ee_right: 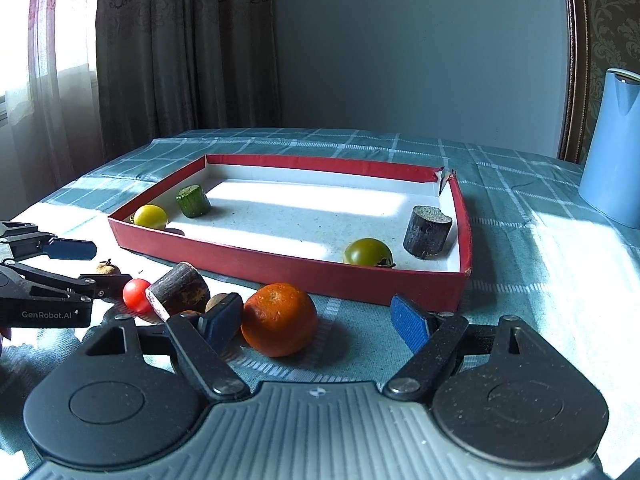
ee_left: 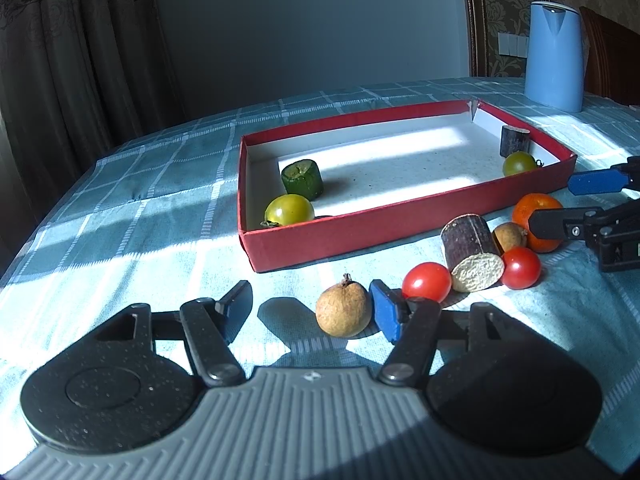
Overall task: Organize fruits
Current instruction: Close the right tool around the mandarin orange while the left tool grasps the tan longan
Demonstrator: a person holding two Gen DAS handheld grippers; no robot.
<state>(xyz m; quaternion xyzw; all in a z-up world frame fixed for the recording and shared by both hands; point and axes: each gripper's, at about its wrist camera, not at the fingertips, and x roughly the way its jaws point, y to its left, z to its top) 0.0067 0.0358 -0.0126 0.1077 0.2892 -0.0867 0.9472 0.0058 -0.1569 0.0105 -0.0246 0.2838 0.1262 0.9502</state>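
**Right gripper straddling orange, not yet gripped**

Right gripper [ee_right: 320, 322]: jaws wide, nothing held. Round orange citrus fruit [ee_right: 279, 319] sits on the checked tablecloth between the pads, nearer the left one. Left gripper [ee_left: 310, 308] half-open around a brown longan [ee_left: 342, 310]. Red-walled cardboard tray [ee_right: 280, 266] lies just beyond.

The only writing I can read is "GenRobot.AI", in pale letters on the black body of my left tongs [ee_right: 90, 266], seen at the left edge of the right wrist view. A small round emblem sits on the grey housing of each tool, but it carries no legible letters.
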